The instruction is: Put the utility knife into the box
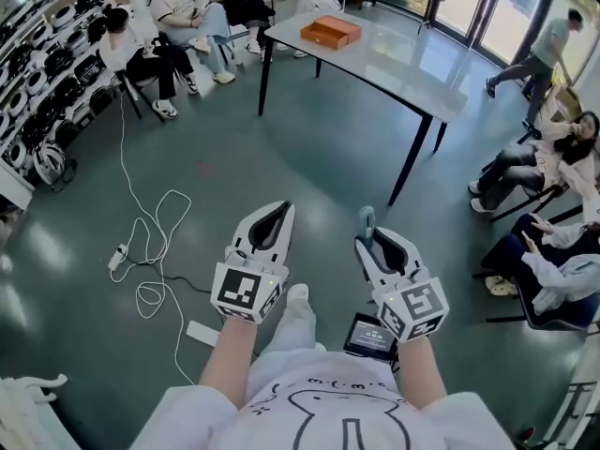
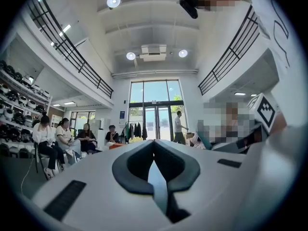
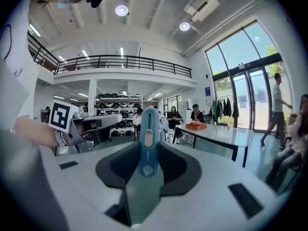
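While the person stands well back from the surface [image 1: 403, 64], the utility knife [image 3: 148, 143] is already in the right gripper [image 1: 375, 244]. Its fingers [image 3: 177, 168] pinch the blue handle by its flat sides, and the upper half stands free beyond the tips, slider facing the camera. The left gripper [image 2: 154, 146] carries nothing, and its fingers [image 2: 131, 166] are pressed together along the centre line.

Over on the surface, the orange box [image 1: 330, 31] sits near the far left corner, well apart from both grippers, with open floor between.

As for handling, this looks like a light, stiff tool with a smooth plastic shell. My guess is that weight is no worry, but a twist or slide in the grip could be. A hold across the flat sides, about where it sits now, seems sound. It keeps the pads off the slider and away from whichever end the blade leaves.

Now the unknowns. The lower part of the knife is buried between the fingers, so its full length is hidden. I cannot tell whether the blade is out or drawn in. The box is too small and distant to say whether it is open or lidded. From the left gripper view, only a sliver of orange shows past a seated person.
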{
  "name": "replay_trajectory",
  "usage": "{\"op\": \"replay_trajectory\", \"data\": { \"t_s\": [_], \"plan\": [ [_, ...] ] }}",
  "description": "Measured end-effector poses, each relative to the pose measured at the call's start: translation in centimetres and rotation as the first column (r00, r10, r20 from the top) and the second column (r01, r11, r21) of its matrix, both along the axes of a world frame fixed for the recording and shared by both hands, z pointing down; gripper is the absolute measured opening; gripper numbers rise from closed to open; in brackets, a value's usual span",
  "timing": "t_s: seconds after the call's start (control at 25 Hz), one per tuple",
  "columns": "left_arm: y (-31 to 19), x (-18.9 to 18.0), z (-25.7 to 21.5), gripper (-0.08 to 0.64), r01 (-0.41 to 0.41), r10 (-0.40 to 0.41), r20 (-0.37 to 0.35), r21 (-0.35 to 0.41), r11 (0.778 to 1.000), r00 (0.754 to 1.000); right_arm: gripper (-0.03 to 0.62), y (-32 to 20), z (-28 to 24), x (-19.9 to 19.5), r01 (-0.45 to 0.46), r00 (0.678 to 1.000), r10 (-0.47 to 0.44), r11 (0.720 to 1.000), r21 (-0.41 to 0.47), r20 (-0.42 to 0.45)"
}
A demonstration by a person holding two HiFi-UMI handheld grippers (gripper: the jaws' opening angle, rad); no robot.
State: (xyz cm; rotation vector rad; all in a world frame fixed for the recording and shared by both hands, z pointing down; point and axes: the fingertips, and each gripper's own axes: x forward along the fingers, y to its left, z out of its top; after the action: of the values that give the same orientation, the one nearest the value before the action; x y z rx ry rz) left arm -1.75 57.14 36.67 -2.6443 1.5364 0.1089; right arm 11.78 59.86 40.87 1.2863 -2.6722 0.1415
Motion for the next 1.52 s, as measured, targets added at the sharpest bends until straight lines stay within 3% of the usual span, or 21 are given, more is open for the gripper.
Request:
{"op": "replay_trajectory", "data": {
  "t_s": [0.32,0.84,1.52],
  "plan": [
    [-8.8,-1.3,1.0,0.015,0.001,-0.001,-0.012,-0.020,1.000,1.000,0.129,-8.6,0.0,-1.5,0.024,1.000,-0.024,1.000,-0.002,-0.016],
    [-22.1,-4.0,-1.4,0.015,-0.052,0.051,0.013,0.009,0.999,0.999,0.129,-21.0,-1.4,-4.7,-0.010,1.000,0.010,1.000,0.008,-0.015],
    [-29.9,-4.3,-1.7,0.015,-0.043,0.043,0.002,0.024,0.999,0.999,0.129,-28.8,-1.2,-4.8,-0.020,1.000,0.020,1.000,0.009,0.004]
  ]
}}
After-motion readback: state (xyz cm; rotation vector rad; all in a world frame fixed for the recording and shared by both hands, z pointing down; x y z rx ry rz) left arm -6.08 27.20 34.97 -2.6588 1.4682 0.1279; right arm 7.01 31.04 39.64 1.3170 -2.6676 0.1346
